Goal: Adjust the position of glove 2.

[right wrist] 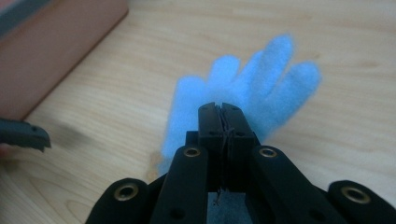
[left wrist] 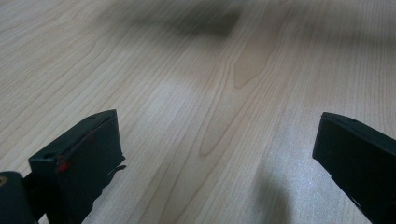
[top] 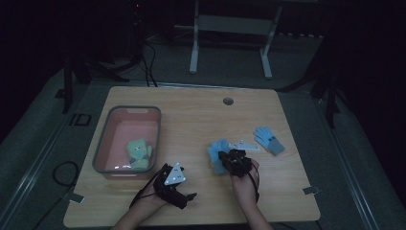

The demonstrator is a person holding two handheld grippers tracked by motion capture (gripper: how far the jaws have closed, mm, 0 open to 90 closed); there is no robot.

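The right hand (top: pixel 245 178) reaches forward from the table's near edge, wrist straight, with the right gripper (top: pixel 229 158) laid low over the blue glove (top: pixel 217 152), which lies right of the bin (top: pixel 106 139) near the middle of the wooden table (top: pixel 191 115). In the right gripper view the jaws are pressed together on the fuzzy fabric of the blue glove (right wrist: pixel 261 88), whose soft, rounded fingers fan away beyond the tips; a thread or fold of cloth sits in the seam between them.

The left hand (top: pixel 151 197) rests just in front of the bin's near right corner, turned so the left gripper (top: pixel 184 195) points rightward along the table's edge, its pale three-cornered plate facing up. In the left gripper view its jaws stand wide apart over bare, light wood grain with nothing between them.

The bin is a pink plastic tub with a grey rim and rounded corners; the high view shows a pale green glove (top: pixel 139 152) lying inside it. A second blue glove (top: pixel 268 139) with a grey cuff lies well right of the bin, beyond the gripped one. The right gripper view brings in the bin's smooth pink wall (right wrist: pixel 51 51) up close.
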